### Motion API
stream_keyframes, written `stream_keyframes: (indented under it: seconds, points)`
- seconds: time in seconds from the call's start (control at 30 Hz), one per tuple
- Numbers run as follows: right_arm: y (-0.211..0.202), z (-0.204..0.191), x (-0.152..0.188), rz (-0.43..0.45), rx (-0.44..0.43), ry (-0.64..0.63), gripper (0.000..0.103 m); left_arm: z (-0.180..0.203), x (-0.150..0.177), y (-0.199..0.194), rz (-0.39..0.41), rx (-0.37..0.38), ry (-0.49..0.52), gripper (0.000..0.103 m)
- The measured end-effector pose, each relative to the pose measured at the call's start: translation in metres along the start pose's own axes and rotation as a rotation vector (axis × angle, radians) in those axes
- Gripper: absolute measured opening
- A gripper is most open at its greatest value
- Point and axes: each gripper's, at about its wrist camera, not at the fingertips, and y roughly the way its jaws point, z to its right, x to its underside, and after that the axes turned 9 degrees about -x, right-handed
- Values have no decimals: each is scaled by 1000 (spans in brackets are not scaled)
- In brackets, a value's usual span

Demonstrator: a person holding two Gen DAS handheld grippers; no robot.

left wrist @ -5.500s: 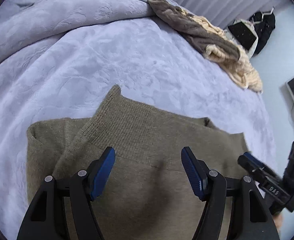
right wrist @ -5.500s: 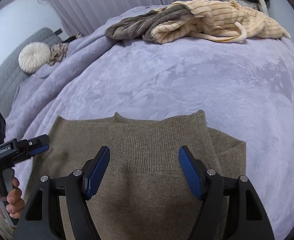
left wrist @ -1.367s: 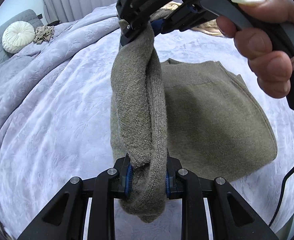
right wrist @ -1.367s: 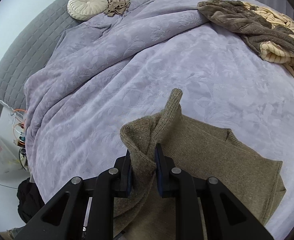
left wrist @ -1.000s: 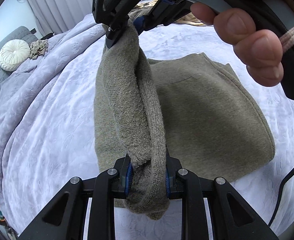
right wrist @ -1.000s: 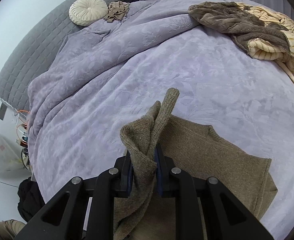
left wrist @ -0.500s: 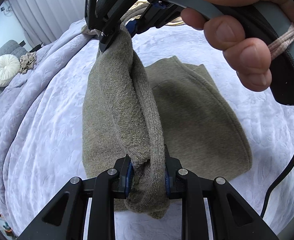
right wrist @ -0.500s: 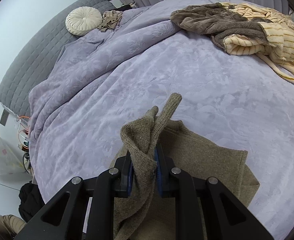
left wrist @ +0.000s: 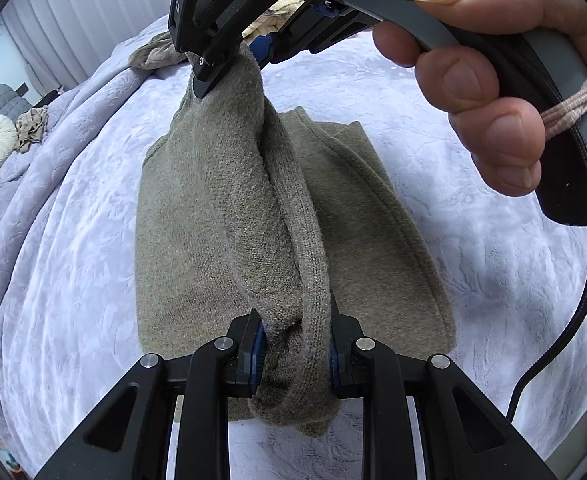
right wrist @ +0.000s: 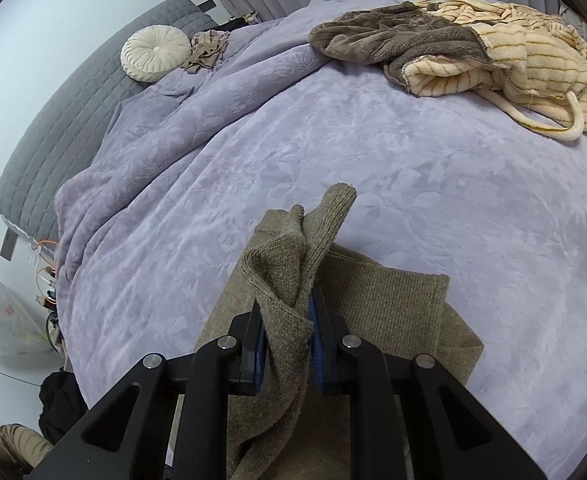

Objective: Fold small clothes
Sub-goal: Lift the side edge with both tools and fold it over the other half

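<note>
— Where's the sweater (left wrist: 229, 216) right now?

— Near the front edge of the bed (right wrist: 373, 152), half lifted. Most of it lies flat on the purple blanket, but one long edge is raised between the two tools. The left gripper (left wrist: 293, 356) has its fingers pinched narrow on a bunched corner at six o'clock in its own view, and the right gripper (left wrist: 237, 52), up at twelve o'clock there, is clamped on the other end of the same edge. The person's hand (left wrist: 493, 92) wraps the right handle at about two o'clock.

— So both are gripping knit?

— Yes. In the right tool's view its fingers (right wrist: 289, 344) sit close together with a thick wad of wool squeezed between the blue pads, a cuff-like tip poking up past them.

— What would make this fold come out well?

— I'd say keep the raised edge taut between the two grips so it doesn't sag in the middle, carry it across level, and lay it down so it lines up with the far edge of the part resting on the blanket. Both ends should travel together; if one leads, the fold goes crooked.

— Anything in the way?

— Not close. The brown and cream robe (right wrist: 473, 44) is heaped well off at one o'clock, the round cushion (right wrist: 155, 58) at ten.
</note>
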Motion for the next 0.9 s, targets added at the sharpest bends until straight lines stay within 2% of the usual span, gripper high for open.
stream_keyframes:
  seconds: [0.9]
  points:
    - [-33,54,36,65,-29,58,20,17,-2,11,-11,-28,92,26]
